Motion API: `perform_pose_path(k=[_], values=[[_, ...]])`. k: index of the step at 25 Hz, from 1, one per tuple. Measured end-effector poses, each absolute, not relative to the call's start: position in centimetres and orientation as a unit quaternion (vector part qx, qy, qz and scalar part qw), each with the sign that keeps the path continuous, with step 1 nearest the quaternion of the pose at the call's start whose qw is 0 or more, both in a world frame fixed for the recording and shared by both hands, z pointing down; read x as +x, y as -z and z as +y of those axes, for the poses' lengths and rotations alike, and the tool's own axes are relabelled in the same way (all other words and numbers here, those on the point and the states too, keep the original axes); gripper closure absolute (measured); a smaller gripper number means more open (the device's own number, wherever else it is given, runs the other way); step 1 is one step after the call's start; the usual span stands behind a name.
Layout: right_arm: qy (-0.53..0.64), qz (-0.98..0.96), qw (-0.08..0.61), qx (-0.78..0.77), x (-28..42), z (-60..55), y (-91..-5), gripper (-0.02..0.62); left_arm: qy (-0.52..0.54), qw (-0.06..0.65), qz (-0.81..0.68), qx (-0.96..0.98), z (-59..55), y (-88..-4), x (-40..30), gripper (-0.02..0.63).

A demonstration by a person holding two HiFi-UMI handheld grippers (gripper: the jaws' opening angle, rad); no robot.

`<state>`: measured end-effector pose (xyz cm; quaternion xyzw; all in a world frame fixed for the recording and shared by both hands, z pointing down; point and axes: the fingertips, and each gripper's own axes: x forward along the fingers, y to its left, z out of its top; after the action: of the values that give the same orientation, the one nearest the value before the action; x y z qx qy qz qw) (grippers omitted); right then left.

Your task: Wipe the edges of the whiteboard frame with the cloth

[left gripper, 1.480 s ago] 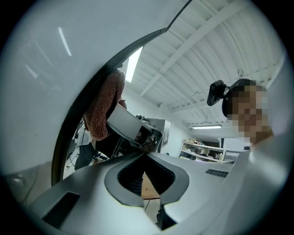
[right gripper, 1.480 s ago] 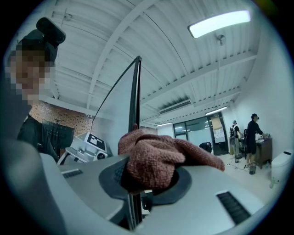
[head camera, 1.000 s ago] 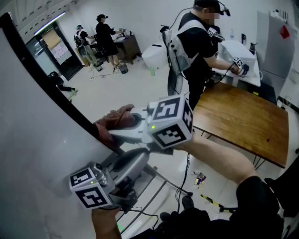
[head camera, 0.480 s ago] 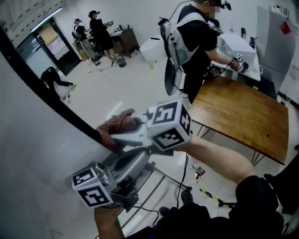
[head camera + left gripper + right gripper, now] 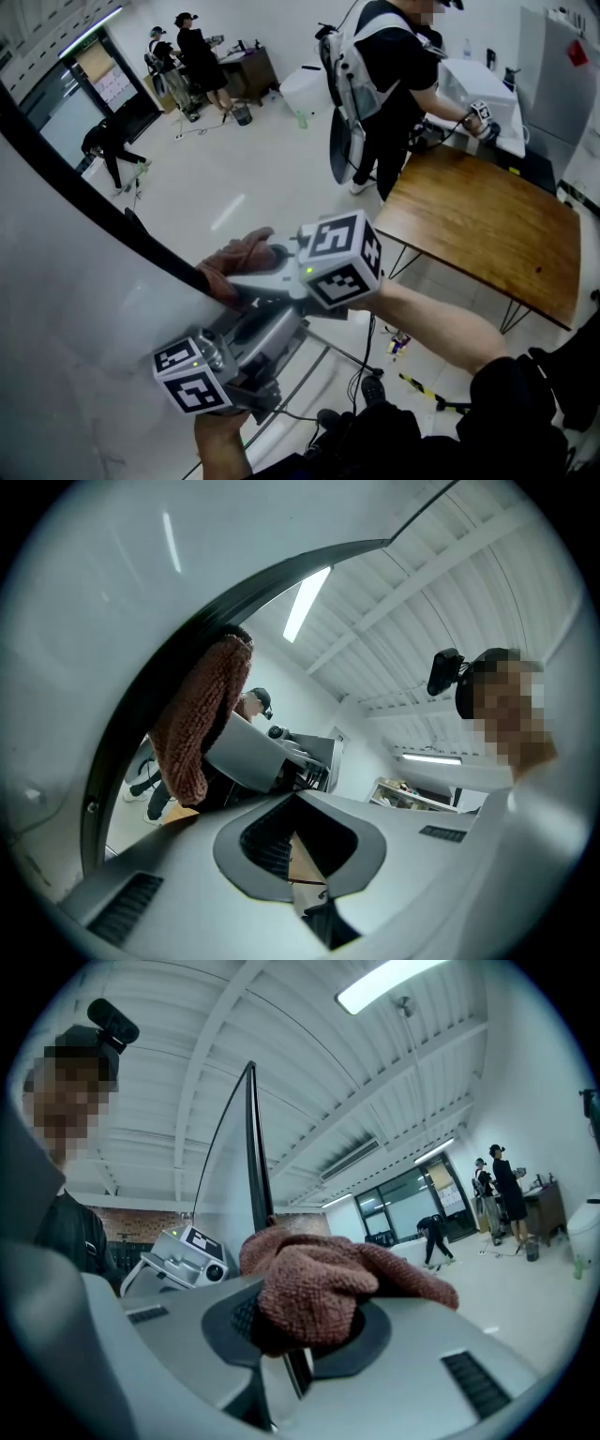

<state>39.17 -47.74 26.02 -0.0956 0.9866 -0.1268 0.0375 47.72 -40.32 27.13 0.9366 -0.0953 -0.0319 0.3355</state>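
The whiteboard fills the left of the head view, its black frame edge running diagonally down to the right. A brown terry cloth lies against that edge, with my right gripper shut on it. In the right gripper view the cloth bulges out of the jaws and the frame rises straight behind it. My left gripper sits just below the right one, beside the board's lower part. Its jaws stand slightly apart with nothing between them. From there the cloth hangs over the frame.
A wooden table stands at the right, and a person in black with a backpack works beyond it. Metal stand bars and cables lie on the floor below the grippers. More people are at the far back.
Both grippers and the cloth stay at nearly the same place on the frame, drifting slightly lower in the view. The people in the background have shifted.
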Motion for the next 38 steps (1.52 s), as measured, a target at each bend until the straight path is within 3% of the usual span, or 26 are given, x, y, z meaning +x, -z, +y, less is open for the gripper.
perform_pose_path(k=[38], values=[[0.157, 0.979, 0.003, -0.128, 39.6, -47.5, -38.0, 0.52, 0.044, 0.395, -0.138, 0.907, -39.7, -38.1, 47.3, 0.62]])
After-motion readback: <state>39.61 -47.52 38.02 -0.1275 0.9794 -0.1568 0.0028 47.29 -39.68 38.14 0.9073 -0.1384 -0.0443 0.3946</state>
